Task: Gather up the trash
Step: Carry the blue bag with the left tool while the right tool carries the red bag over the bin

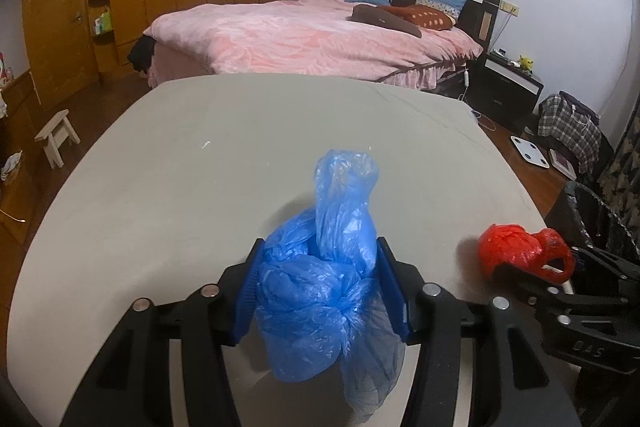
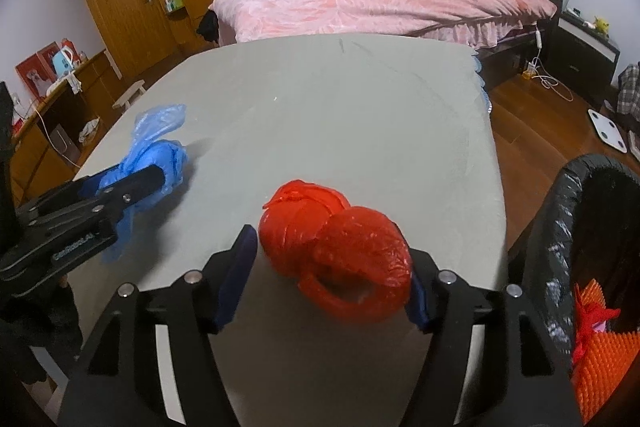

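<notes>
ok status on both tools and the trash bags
Left tool clamped on crumpled blue plastic bag. Right tool open around knotted red plastic bag. Black-lined bin at right, path clear.

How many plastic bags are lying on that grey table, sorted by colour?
Blue plastic bag: 1
Red plastic bag: 1
Total: 2
</notes>
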Tool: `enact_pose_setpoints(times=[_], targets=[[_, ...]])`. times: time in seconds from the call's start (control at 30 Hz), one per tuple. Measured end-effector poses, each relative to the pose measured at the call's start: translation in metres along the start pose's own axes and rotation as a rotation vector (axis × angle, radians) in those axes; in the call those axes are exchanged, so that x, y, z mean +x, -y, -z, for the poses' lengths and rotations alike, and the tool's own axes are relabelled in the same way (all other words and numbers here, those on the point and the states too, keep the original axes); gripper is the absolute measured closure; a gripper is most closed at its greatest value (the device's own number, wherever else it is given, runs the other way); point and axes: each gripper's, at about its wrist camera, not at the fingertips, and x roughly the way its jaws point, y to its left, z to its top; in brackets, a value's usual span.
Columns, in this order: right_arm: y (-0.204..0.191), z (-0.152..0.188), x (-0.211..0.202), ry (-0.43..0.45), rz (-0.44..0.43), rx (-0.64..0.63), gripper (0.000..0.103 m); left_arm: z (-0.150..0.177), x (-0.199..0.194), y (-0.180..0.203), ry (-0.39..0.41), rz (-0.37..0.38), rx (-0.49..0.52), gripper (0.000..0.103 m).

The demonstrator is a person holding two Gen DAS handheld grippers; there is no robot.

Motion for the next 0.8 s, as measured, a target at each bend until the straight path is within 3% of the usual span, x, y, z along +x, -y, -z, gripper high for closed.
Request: enact_pose_setpoints(times=[0.13,0.23,0.8], targets=[[-0.003,-0.002,0.001,-0.002,-0.011,-0.006,0.054,-0.002,-0.003,0.000,0.008,-0.003,0.000,0.050],[-0.005,-0.003,-0.002,0.010,-0.016,-0.014,0.057,-0.003,-0.007,0.001,0.014,-0.007,0.002,0.050],[0.002,-0.026,-0.074,0.168,-0.032,0.004,0.057,-0.018,-0.048,0.023,0.081,-0.014,0.017,0.050]])
